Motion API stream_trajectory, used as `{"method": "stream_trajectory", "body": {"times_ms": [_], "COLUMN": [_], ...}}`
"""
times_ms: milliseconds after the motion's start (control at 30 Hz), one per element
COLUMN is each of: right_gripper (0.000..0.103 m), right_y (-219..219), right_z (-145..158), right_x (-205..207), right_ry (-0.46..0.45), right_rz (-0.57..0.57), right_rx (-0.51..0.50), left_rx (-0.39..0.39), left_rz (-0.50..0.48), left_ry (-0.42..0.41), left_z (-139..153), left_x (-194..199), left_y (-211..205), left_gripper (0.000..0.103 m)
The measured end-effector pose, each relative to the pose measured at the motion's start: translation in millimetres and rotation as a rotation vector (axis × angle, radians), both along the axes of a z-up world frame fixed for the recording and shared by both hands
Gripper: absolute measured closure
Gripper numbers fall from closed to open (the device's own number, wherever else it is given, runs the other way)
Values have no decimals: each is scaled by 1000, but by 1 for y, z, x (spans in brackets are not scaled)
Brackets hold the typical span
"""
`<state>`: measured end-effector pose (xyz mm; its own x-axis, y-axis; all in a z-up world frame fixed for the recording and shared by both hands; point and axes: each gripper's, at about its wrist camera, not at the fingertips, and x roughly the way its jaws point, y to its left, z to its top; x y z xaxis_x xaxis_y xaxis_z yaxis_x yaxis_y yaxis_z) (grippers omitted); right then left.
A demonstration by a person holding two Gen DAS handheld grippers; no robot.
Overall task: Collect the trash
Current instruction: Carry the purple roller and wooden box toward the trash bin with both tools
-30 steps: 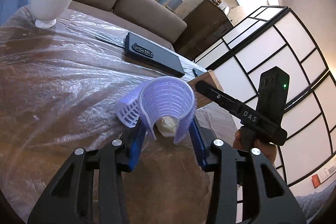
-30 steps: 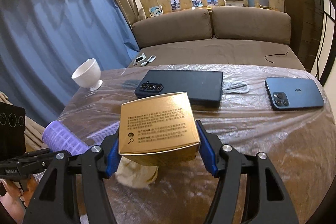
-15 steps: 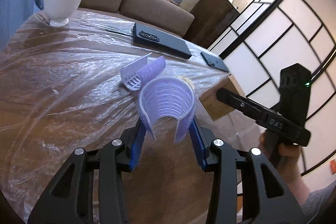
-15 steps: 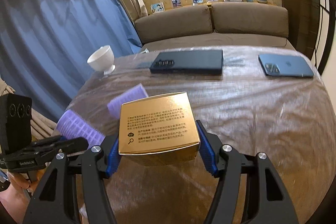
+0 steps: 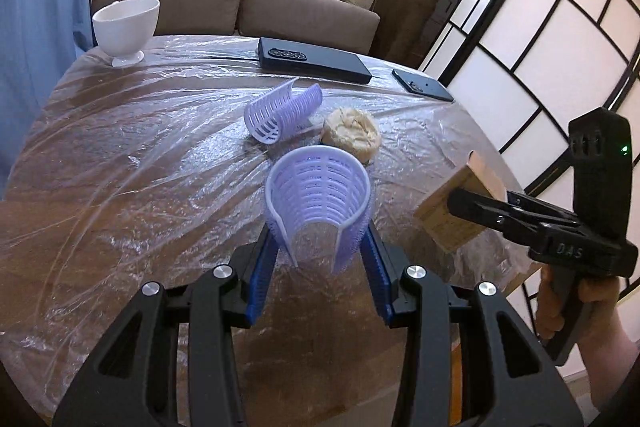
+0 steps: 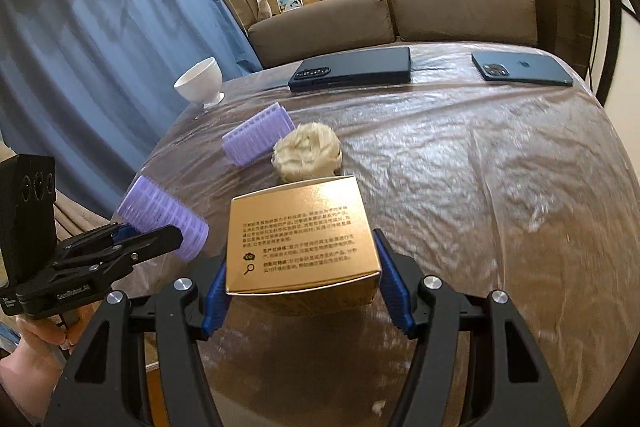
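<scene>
My left gripper (image 5: 319, 255) is shut on a purple hair roller (image 5: 318, 203), held above the plastic-covered table (image 5: 120, 155); the same roller (image 6: 164, 217) shows at the left of the right wrist view. My right gripper (image 6: 300, 267) is shut on a gold cardboard box (image 6: 300, 237), seen too as the box (image 5: 460, 211) at the right of the left wrist view. On the table lie a second purple roller (image 5: 282, 113) (image 6: 258, 135) and a crumpled cream paper ball (image 5: 352, 133) (image 6: 308, 151) beside it.
A white footed cup (image 5: 126, 25) stands at the far left corner. A black folded phone (image 5: 316, 61) and a dark blue phone (image 6: 520, 69) lie along the far edge. A brown sofa (image 6: 400, 15) is behind, a blue curtain (image 6: 80, 47) at left, a panelled screen (image 5: 540, 47) at right.
Both grippers have drawn back toward the near edge with their loads. The held roller has come away from the roller and paper ball on the table, and the left view has rolled level.
</scene>
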<state>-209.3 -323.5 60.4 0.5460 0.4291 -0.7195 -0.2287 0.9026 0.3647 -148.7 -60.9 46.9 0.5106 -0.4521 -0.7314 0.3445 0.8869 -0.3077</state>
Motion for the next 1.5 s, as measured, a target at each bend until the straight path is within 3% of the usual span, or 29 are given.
{"method": "stream_trajectory", "body": {"times_ms": [433, 1100, 1500], "right_gripper": [41, 41, 41], "right_y": [6, 30, 40], "right_z": [7, 12, 2], "right_x": [-36, -81, -108], "right_ry": [-3, 3, 46], "right_rz": [7, 91, 154], "right_rx": [-25, -38, -42], "left_rx": [102, 137, 145], "left_rz": [-24, -65, -100], "left_ry": [-37, -51, -14], "left_z": [2, 7, 0], "left_x": [-28, -72, -99], "left_y": [-6, 3, 3], "left_gripper": [60, 59, 60]}}
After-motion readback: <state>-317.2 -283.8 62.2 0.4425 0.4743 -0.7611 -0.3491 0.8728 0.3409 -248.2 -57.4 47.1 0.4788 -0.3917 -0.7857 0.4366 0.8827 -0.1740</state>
